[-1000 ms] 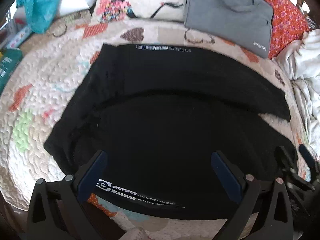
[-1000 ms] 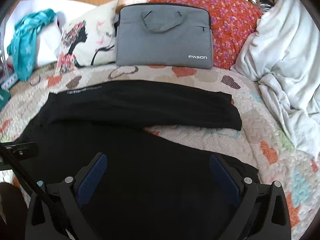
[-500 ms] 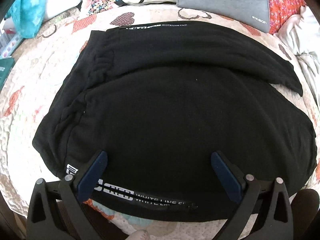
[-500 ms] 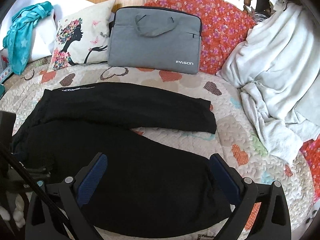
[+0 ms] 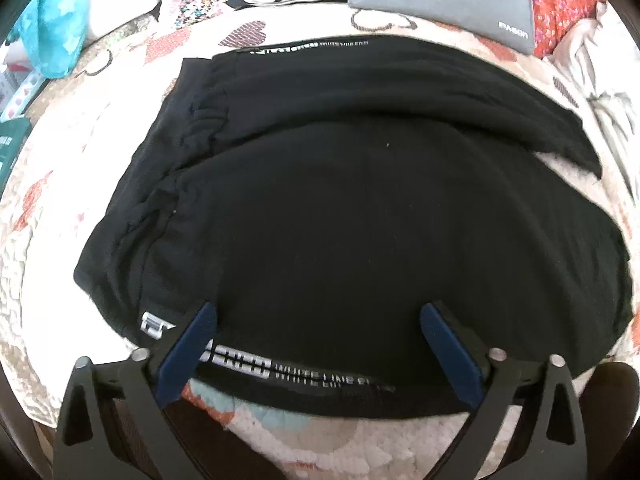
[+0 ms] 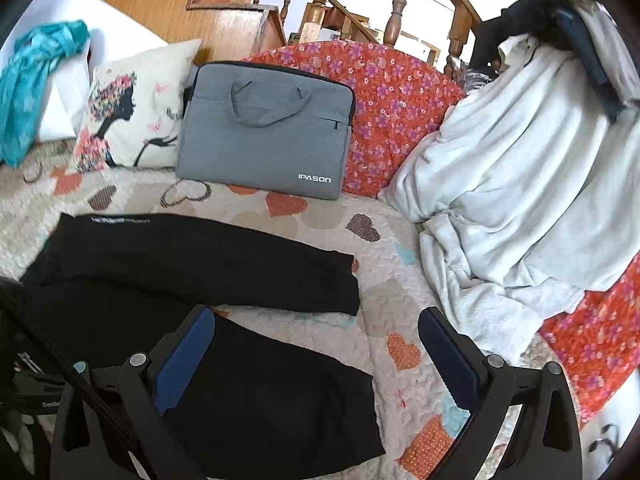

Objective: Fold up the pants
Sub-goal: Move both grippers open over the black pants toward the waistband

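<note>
Black pants (image 5: 360,220) lie spread on the heart-patterned quilt (image 5: 72,184), waistband to the left, both legs running right, with white lettering along the near and far edges. My left gripper (image 5: 316,316) is open and empty, above the near leg close to the lettering. In the right wrist view the pants (image 6: 208,256) lie at the left, the two leg ends apart with quilt showing between them. My right gripper (image 6: 316,320) is open and empty, above the near leg end and the quilt (image 6: 400,292).
A grey laptop bag (image 6: 264,132), a printed pillow (image 6: 132,112) and an orange floral cushion (image 6: 400,96) stand at the back. A pale blanket (image 6: 520,184) is heaped at the right. A teal cloth (image 6: 32,76) hangs at the far left.
Both grippers have lifted and pulled back from the pants. The right gripper has swung to the right, so more of the quilt and the blanket shows. The pants have not moved.
</note>
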